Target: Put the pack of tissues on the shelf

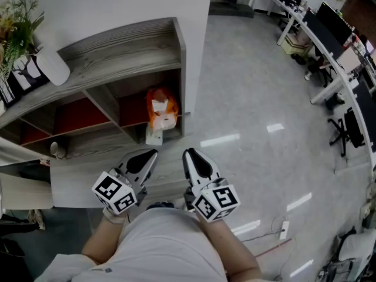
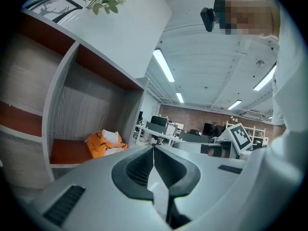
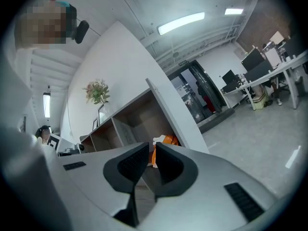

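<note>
Head view, looking steeply down. The pack of tissues (image 1: 161, 113), orange with a white patch, sits in the lower right compartment of the grey wooden shelf (image 1: 126, 43). It is at 12 o'clock from your hands, close to the compartment's front edge.

Your left gripper (image 1: 154, 153) and right gripper (image 1: 187, 153) hover side by side near your waist, well apart from the pack. Both sets of fingers are closed on nothing. Each gripper view shows the pack beyond the tips, not between them.

The placing looks done, so the step in hand is a clean retreat. Keep the fingers shut and level and draw straight toward 6 o'clock.

The shelf's right side panel (image 1: 183, 81) stands at 1 o'clock. Open floor (image 1: 258, 98) from 1 to 4 o'clock is your freest room. A white vase (image 1: 53, 66) and a picture frame (image 1: 23, 75) sit on the shelf top at 10 o'clock, well apart from both grippers.
</note>
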### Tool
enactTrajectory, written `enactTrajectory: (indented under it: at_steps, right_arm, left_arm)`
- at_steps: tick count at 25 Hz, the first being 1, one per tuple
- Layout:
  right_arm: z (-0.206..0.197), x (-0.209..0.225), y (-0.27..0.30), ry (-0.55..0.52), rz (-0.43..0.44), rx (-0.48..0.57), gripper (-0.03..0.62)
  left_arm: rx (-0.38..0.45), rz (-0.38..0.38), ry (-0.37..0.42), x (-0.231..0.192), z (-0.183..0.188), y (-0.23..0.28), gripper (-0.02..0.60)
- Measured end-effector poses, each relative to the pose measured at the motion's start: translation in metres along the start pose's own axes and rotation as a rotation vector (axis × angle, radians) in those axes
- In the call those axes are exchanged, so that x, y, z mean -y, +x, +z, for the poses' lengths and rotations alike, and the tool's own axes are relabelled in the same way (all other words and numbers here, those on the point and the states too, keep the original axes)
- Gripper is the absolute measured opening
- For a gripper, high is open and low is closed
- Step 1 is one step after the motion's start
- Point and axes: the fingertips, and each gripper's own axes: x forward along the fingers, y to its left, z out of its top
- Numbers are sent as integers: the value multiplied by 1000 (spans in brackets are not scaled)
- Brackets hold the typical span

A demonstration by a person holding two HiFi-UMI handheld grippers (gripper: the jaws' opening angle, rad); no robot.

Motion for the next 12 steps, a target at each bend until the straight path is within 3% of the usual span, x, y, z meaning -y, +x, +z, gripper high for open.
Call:
enactTrajectory:
  at_steps: [12]
  right_arm:
    - [1,0,3,-18,3,-3,55]
  left_arm:
    - [-2,-11,2,-2,3,5,17]
